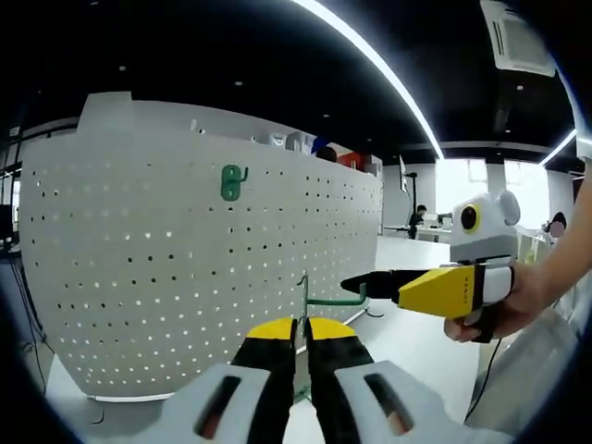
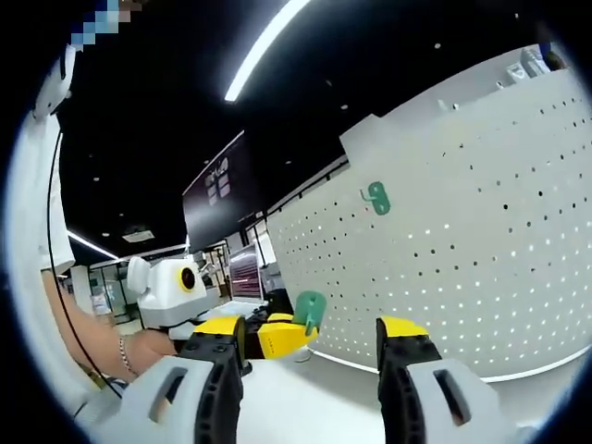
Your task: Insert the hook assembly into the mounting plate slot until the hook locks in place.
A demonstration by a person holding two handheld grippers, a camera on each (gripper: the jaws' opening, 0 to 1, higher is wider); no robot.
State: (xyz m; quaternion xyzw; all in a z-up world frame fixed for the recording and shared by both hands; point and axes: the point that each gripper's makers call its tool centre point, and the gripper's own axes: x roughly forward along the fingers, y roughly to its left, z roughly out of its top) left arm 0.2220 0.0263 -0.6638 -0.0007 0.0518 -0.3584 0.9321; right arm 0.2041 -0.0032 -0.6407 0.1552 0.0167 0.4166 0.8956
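Note:
My left gripper is shut on a green hook assembly; its thin wire stands up between the yellow-tipped jaws and its arm points right. The right gripper comes in from the right, its black fingertips at the end of that arm. In the right gripper view my right gripper is open, jaws wide apart. Between them the left gripper holds up the hook's green plate. The white perforated mounting plate stands upright. A second green hook hangs high on it.
A person's hand holds the right gripper, and an arm holds the left one. The mounting plate stands on a white table. Office desks and screens lie behind, with ceiling light strips overhead.

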